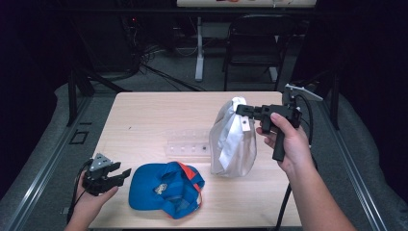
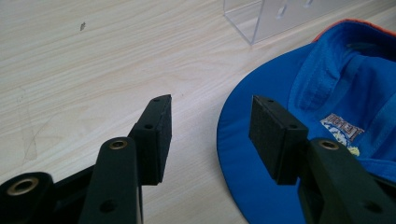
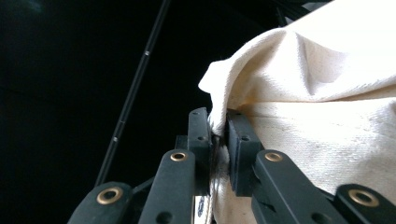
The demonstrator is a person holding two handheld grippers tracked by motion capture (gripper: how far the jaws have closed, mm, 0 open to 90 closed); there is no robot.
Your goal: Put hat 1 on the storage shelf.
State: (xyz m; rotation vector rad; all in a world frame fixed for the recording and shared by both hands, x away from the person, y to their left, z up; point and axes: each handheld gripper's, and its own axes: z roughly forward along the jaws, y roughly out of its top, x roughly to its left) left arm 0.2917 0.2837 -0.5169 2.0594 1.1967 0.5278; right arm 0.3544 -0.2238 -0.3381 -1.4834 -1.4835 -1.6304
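While the right gripper [image 1: 243,110] holds it up, the bag shows best from above.
Bag: a cream cloth bag [image 1: 233,142] with a pale grey band down its side, hanging from its top edge, its bottom touching the wooden table [image 1: 144,115] right of centre.
Right gripper: jaws closed on a fold of the bag's rim; in the right gripper view [image 3: 218,140] the cloth [image 3: 327,116] is pinched between the two pads.
Cap: a blue cap [image 1: 166,185] with orange trim and a small printed patch, lying upside down near the front edge, left of the bag.
Left gripper: jaws apart and holding nothing [image 2: 210,135], hovering just left of the cap's brim [image 2: 247,154]; seen from above at the table's front left corner [image 1: 118,173].
Clear holder: a transparent plastic piece [image 1: 187,144] sits between cap and bag, toward the table's middle; what it holds, if anything, cannot be made out.
Bag's contents: hidden by the cloth.
Background: dark, with a chair [image 1: 255,43] and cables on the floor beyond the table.
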